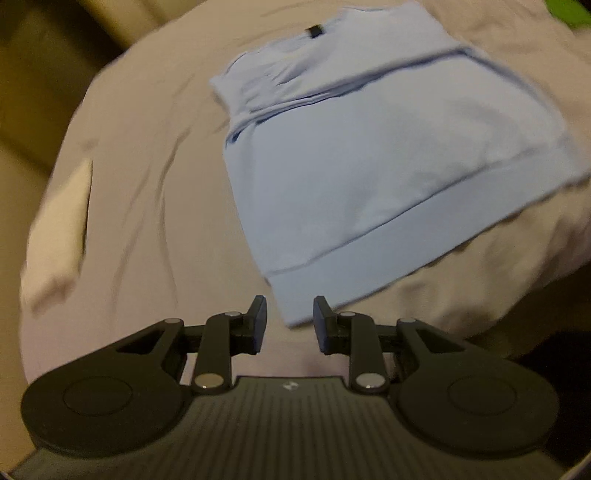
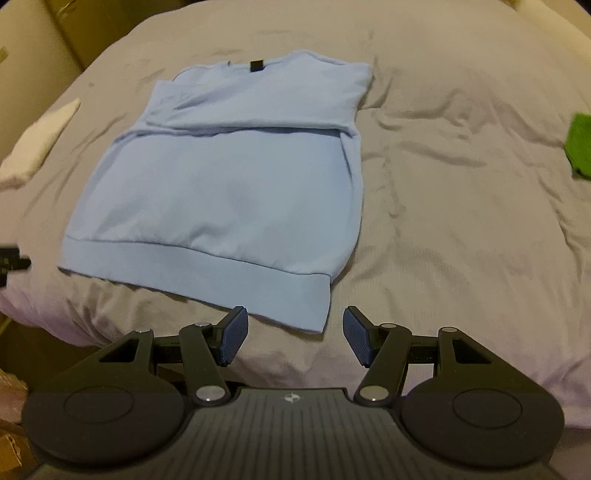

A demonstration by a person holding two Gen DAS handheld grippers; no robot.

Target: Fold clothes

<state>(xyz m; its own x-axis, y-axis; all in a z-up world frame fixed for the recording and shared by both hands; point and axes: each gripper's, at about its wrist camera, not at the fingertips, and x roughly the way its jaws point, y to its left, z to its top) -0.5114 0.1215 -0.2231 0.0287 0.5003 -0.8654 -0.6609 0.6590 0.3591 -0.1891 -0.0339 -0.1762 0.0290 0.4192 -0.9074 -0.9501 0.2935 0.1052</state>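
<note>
**Both grippers poised at the hem, final fold to come**

From the left wrist, we look down on a bed under a rumpled grey sheet [image 1: 147, 166], dim tan furniture behind it. On it lies the light blue sweatshirt [image 1: 369, 166], blurred in this view. The sleeves look already tucked across the chest, leaving a tidy rectangle with the dark neck label [image 1: 314, 31] at the far end. Our left gripper [image 1: 289, 325] hangs at the near corner of the ribbed hem [image 1: 406, 236], jaws a modest gap apart and nothing pinched; that corner shows right between the fingers [image 1: 258, 321], but we cannot tell whether they touch the cloth. A pale folded item [image 1: 62, 236] sits off to the left edge.

Over to the right wrist, and the picture is sharper. Same bed sheet [image 2: 461, 184], same sweatshirt [image 2: 240, 184], lying flat with the hem [image 2: 207, 269] towards us. Our right gripper [image 2: 293, 338] hovers over the other near corner, jaws standing wide and empty. The folded white piece [image 2: 40, 136] rests at the left, a bright green cloth [image 2: 580, 144] well apart on the right.

So we judge the side folds done and the lengthwise fold left: both corners of the hem need gripping, then carrying up towards the collar. The green cloth looks like it is waiting its turn.
</note>
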